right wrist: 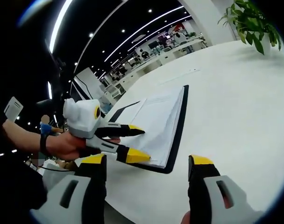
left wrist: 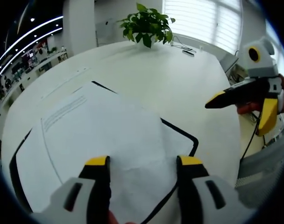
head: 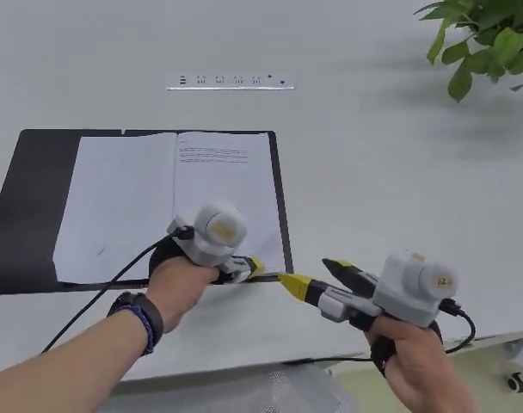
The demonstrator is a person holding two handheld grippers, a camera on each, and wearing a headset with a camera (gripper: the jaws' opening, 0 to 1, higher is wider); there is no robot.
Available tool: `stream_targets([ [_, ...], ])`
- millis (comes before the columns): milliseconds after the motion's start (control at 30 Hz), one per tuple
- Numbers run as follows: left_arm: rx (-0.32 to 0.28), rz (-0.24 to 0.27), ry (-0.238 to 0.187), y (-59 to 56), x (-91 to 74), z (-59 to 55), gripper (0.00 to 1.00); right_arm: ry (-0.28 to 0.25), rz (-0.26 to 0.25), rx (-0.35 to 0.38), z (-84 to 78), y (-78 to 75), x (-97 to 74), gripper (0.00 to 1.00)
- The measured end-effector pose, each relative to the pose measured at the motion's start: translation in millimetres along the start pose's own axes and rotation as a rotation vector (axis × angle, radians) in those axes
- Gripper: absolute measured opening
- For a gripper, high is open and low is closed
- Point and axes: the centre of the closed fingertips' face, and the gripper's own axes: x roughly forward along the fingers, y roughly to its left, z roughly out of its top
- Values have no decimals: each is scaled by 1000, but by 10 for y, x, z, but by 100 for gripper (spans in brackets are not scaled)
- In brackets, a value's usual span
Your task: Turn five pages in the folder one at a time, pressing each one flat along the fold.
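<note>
Your right gripper (head: 304, 269), jaws apart, hovers at 3 o'clock of your left gripper (head: 255, 267), spread over a page (head: 223, 202) of the folder (head: 29, 198).

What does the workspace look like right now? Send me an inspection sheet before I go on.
Surface: white table, smooth, with a socket strip beyond the folder.
Job's things: black folder lying open; white pages flat, printed lines at the top of the right page.
Clutter: nothing seen.
Grippers: left gripper open, at the folder's near right corner; right gripper open, beside the folder over bare table, holding nothing.
Cables: a black cable trails from the left gripper past the wrist; a second cable loops from the right gripper.
Surroundings: plant at the table's far right; window blinds behind.
</note>
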Motion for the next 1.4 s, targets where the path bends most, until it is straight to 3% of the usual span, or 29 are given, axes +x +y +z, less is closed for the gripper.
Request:
stream_targets([
  [200, -53, -3, -22, 33, -8, 11, 52, 20, 24, -24, 52, 47, 187, 68],
  [500, -87, -6, -40, 53, -39, 13, 49, 12, 67, -29, 283, 61, 510, 66],
  [700, -99, -5, -46, 60, -48, 10, 48, -13, 122, 29, 393, 108, 779, 64],
  [833, -151, 5, -56, 68, -66, 11, 48, 2, 132, 44, 372, 134, 937, 62],
  [1100, -188, -1, -54, 9, -111, -18, 53, -18, 130, 89, 373, 174, 971, 54],
  [1267, -172, -20, -42, -54, -162, -50, 58, -37, 110, 135, 374, 137, 912, 42],
  [1400, -178, -20, -61, -68, -256, -32, 61, -51, 88, 168, 342, 97, 872, 32],
])
